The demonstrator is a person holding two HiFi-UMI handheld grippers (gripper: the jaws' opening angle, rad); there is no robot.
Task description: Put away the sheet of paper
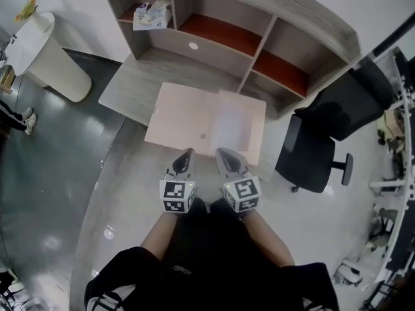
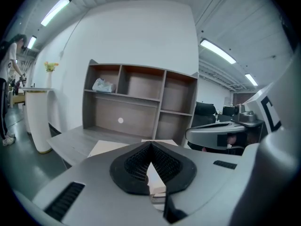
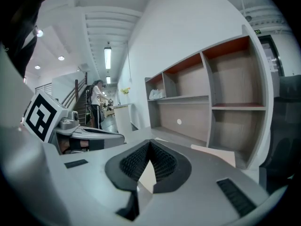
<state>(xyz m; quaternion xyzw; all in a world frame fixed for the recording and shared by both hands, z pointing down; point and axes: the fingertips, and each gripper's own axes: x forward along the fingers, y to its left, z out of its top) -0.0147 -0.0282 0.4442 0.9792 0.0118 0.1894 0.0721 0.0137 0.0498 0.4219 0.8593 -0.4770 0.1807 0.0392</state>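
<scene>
Pale beige sheet of paper, a line down its middle, lies at frame centre, over the edge of a grey desk; the left gripper and right gripper pinch its near edge. Shelf unit above, black office chair right

The shelf unit walls the table's far edge, a white packet in its top-left compartment. A black chair crowds the right corner; the sheet of paper overhangs the near edge.
</scene>
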